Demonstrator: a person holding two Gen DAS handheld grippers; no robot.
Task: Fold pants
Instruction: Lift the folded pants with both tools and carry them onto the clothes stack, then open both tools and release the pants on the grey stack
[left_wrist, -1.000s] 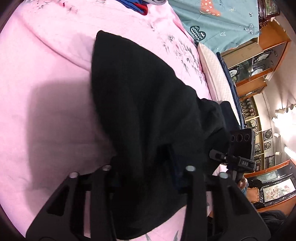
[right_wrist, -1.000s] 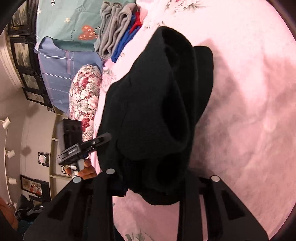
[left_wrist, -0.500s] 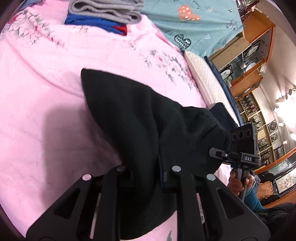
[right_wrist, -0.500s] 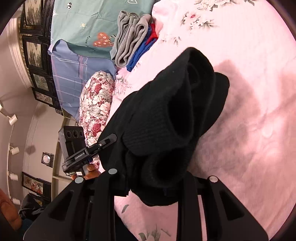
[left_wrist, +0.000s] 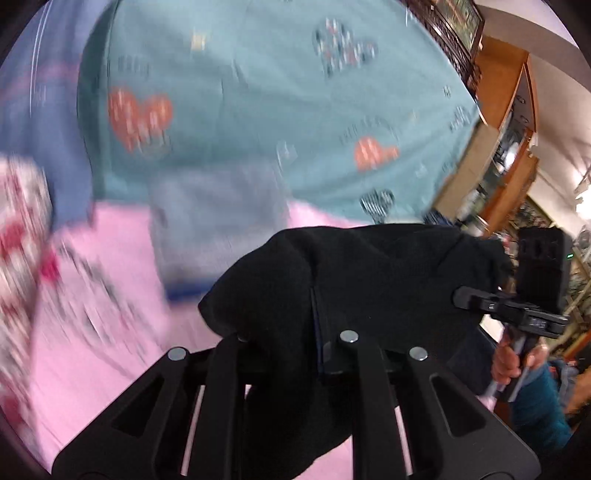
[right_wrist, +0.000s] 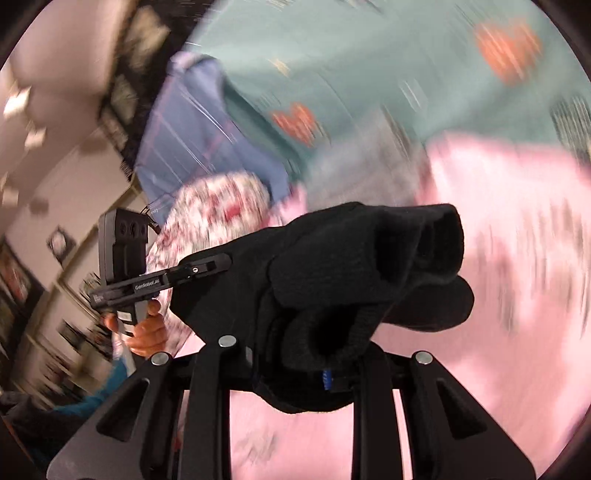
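Observation:
The black pants (left_wrist: 354, 280) are folded into a thick bundle and held up off the pink bedspread (left_wrist: 96, 332). My left gripper (left_wrist: 291, 339) is shut on one end of the bundle. My right gripper (right_wrist: 291, 354) is shut on the other end (right_wrist: 343, 280), where rolled layers stick out to the right. Each gripper shows in the other's view: the right one (left_wrist: 517, 310) at the right, the left one (right_wrist: 162, 280) at the left. The fingertips are hidden in the cloth.
A teal blanket with heart prints (left_wrist: 258, 103) lies at the back. A folded grey and blue pile (left_wrist: 218, 236) sits blurred ahead of the bundle. A floral pillow (right_wrist: 218, 210) and blue striped cloth (right_wrist: 199, 129) lie left. Wooden shelves (left_wrist: 506, 122) stand at the right.
Both grippers have lifted the bundle off the bedspread and tilted up and forward toward the teal blanket and the folded pile. The views are motion-blurred now.

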